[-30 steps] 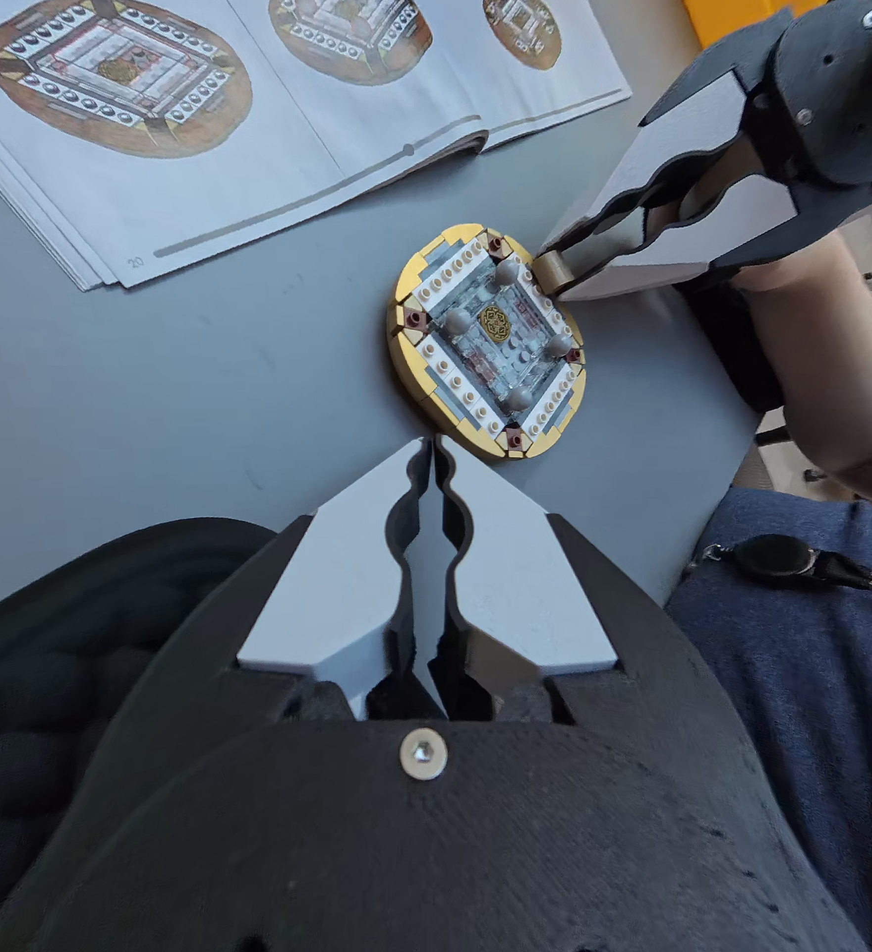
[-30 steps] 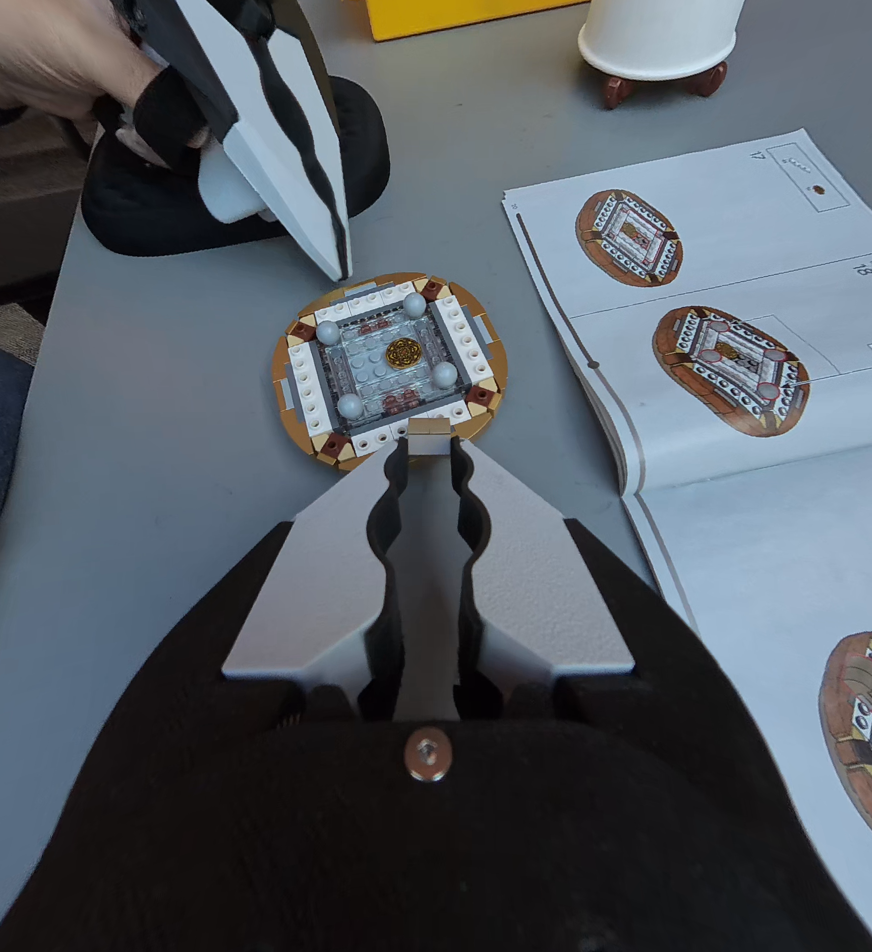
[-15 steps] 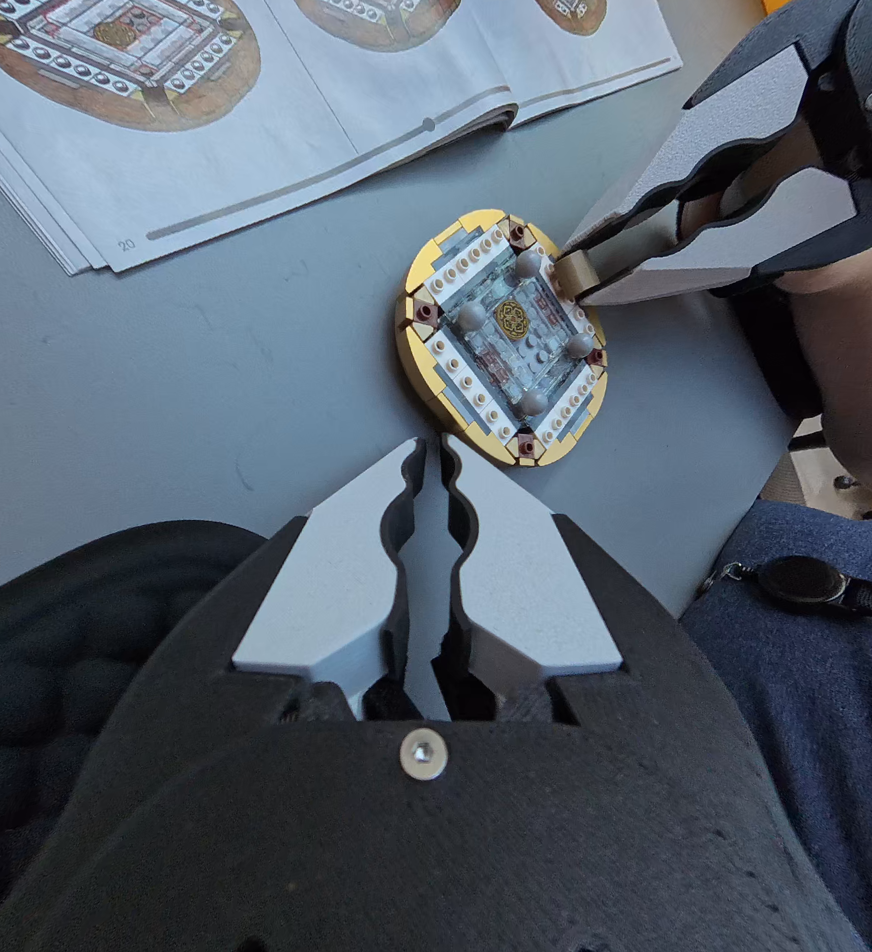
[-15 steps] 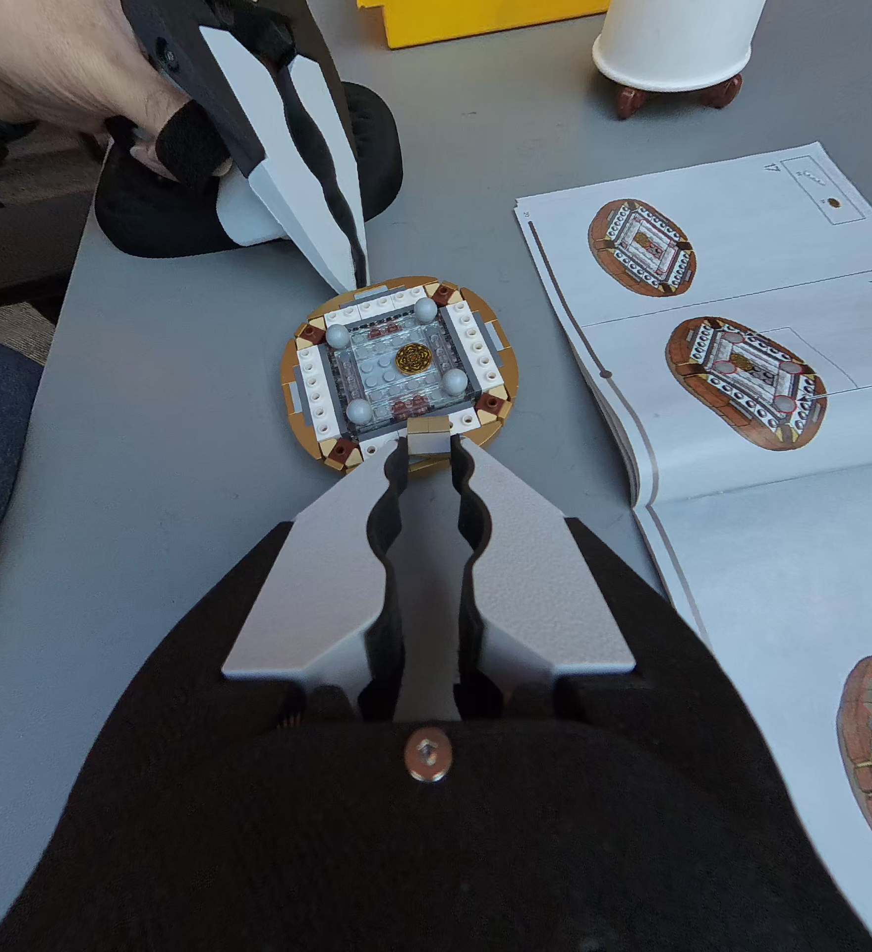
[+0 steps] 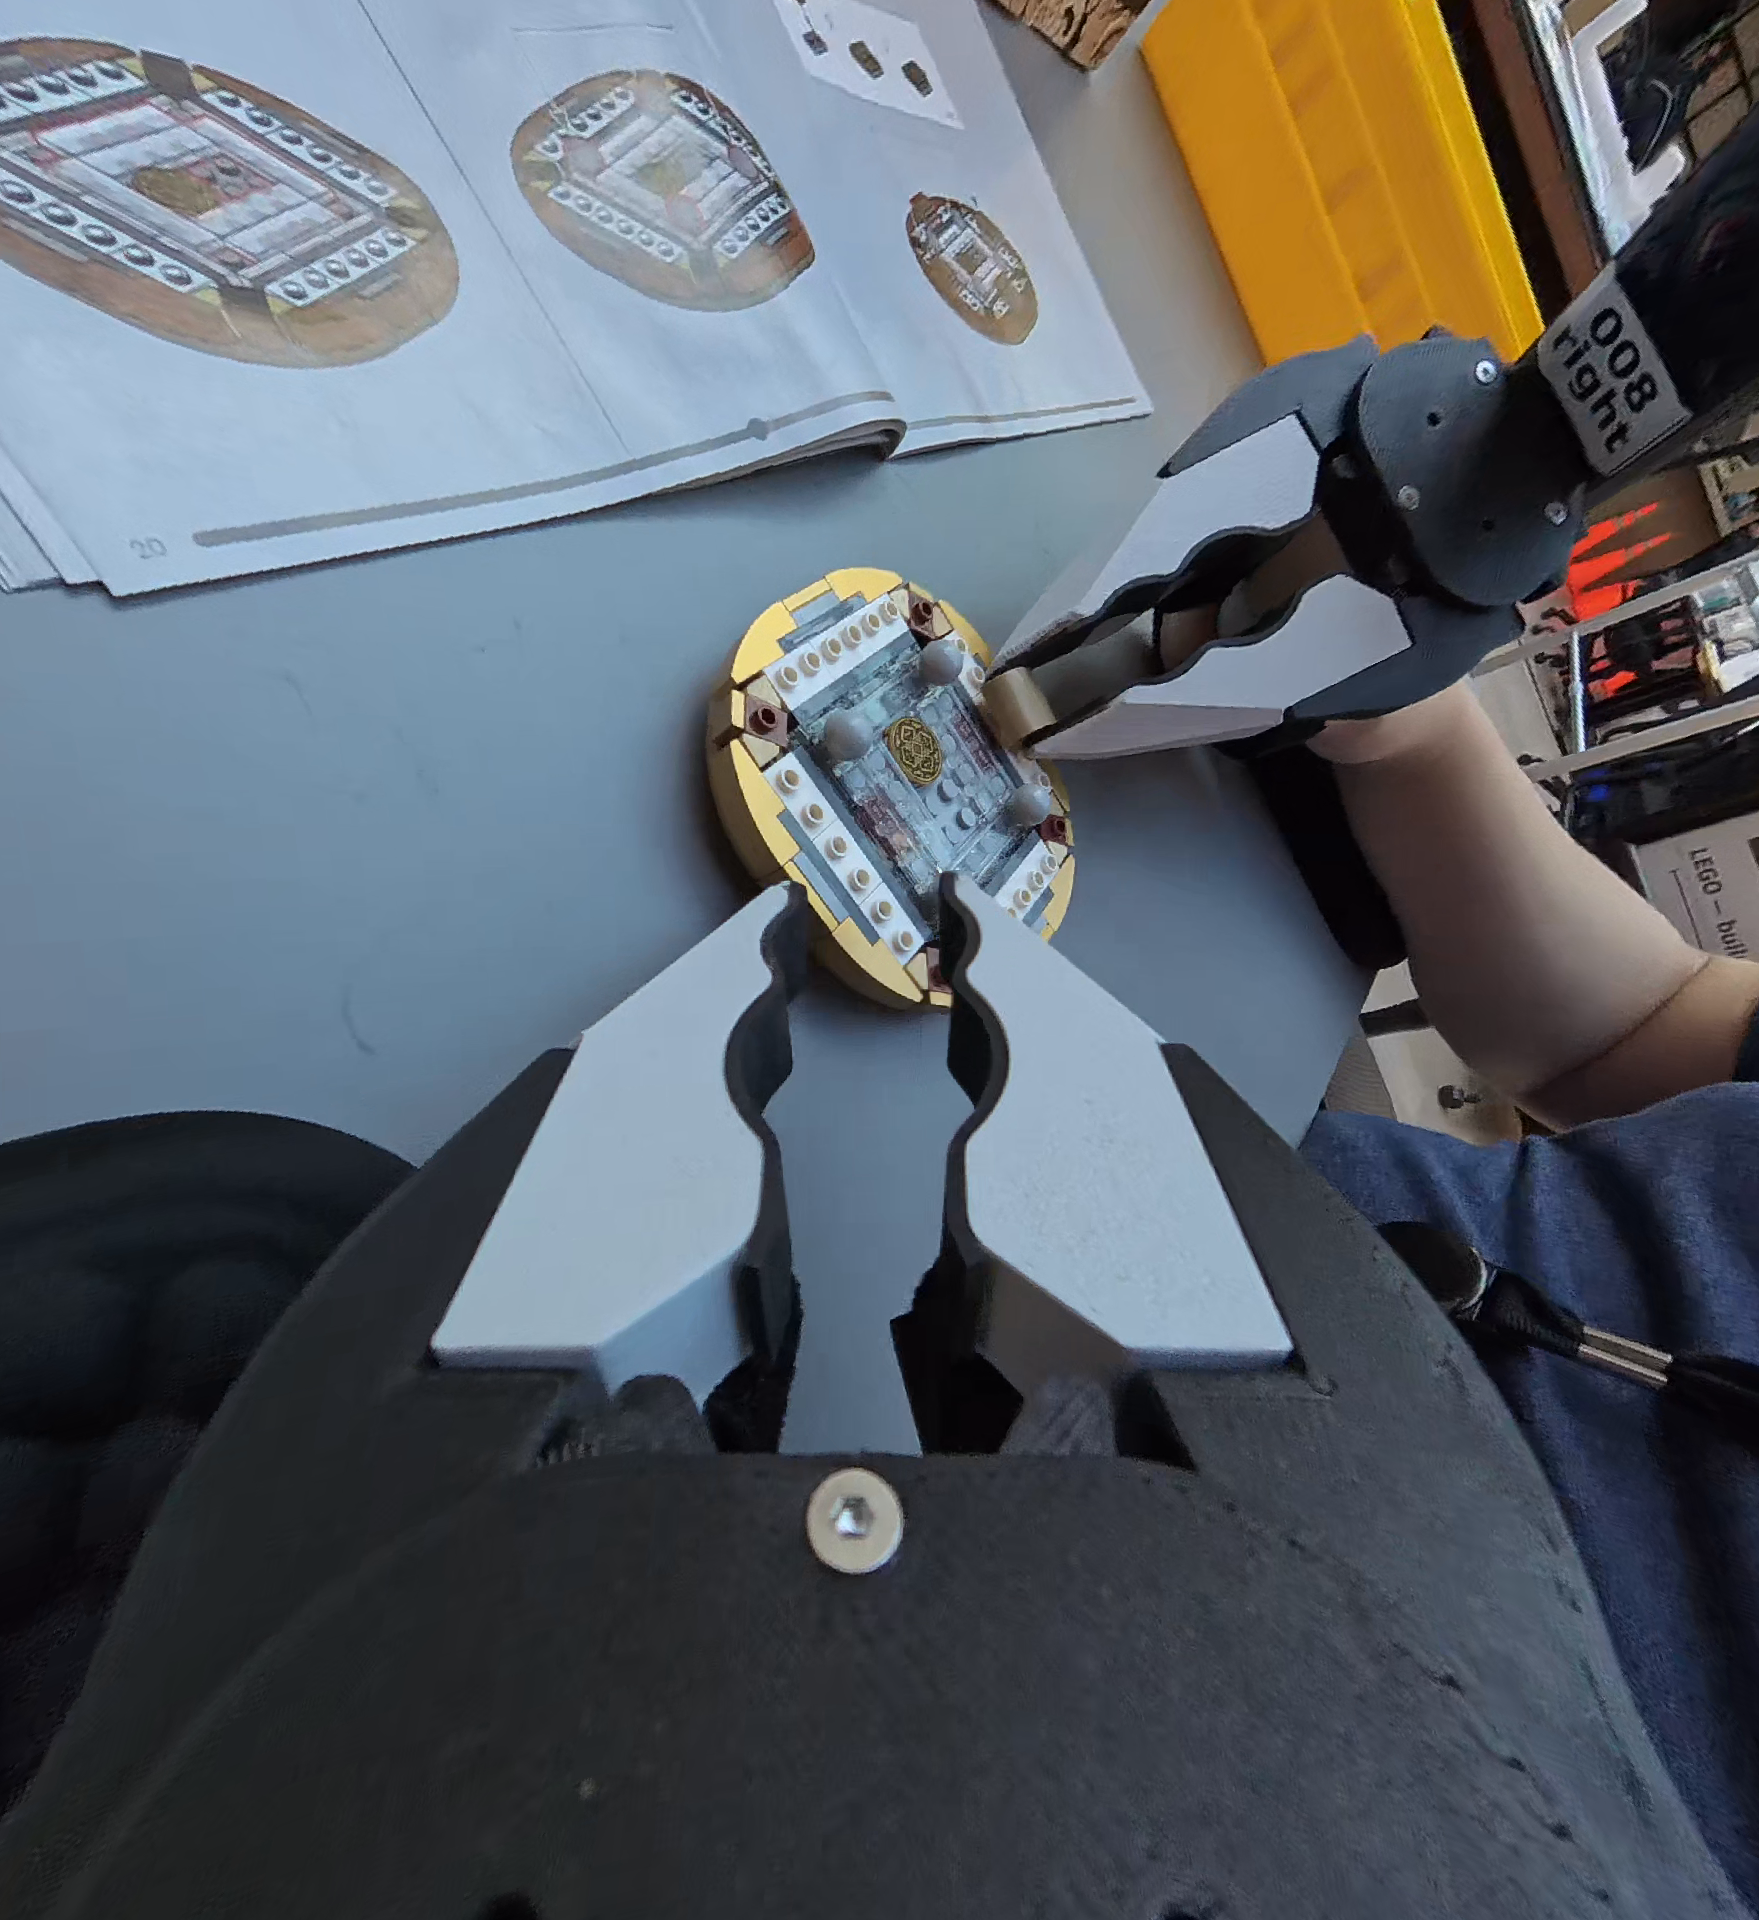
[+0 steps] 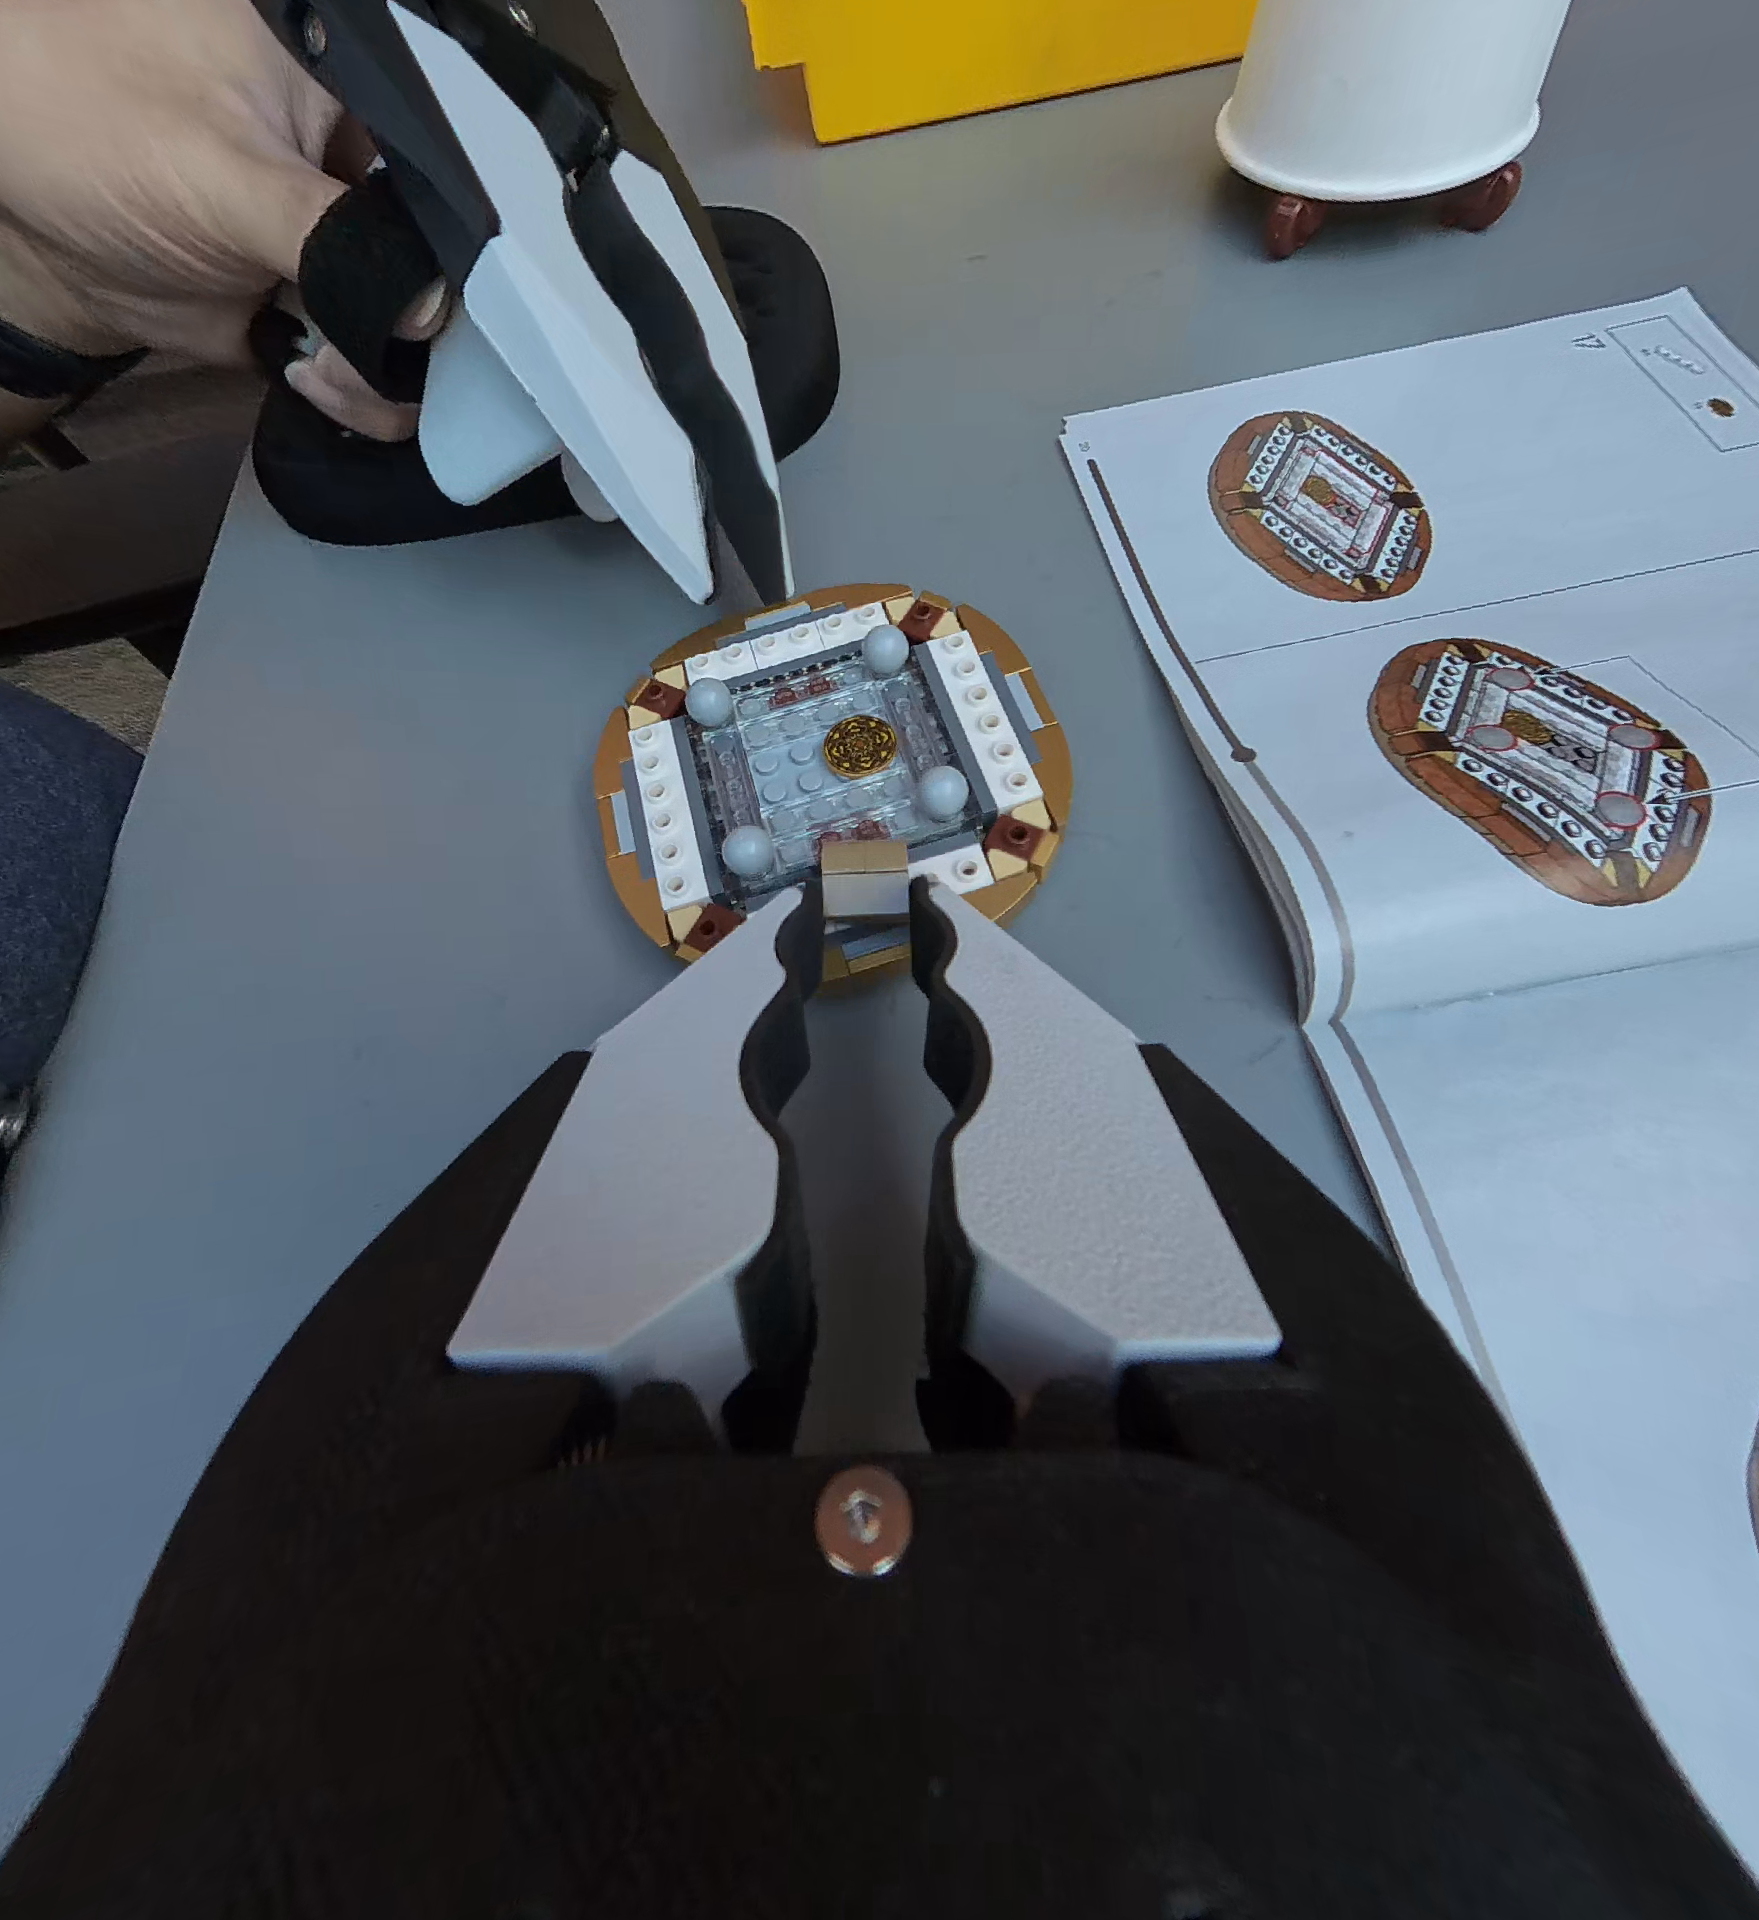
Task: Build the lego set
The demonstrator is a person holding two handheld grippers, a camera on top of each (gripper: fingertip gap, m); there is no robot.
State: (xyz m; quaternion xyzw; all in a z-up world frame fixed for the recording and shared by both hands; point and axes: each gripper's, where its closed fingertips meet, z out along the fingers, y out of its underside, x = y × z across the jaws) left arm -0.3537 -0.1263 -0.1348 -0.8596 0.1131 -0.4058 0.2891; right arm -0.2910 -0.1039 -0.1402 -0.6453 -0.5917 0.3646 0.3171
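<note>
The lego set [image 6: 831, 774], a round gold studded disc, lies on the smooth grey desk [image 6: 355, 831]. The left gripper [image 5: 864, 902] has its jaws apart at the disc's edge. The right gripper [image 6: 859, 894] pinches a small tan brick [image 6: 862, 878]; only the left wrist view shows its rounded side.

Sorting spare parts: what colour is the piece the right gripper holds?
Tan-gold piece, clearest in the right wrist view.

The booklet [image 6: 1540, 644] ran off the right edge, the white cup [image 6: 1374, 94] and yellow box [image 6: 968, 62] off the top, and the tan brick [image 6: 862, 881] hid some studs.
</note>
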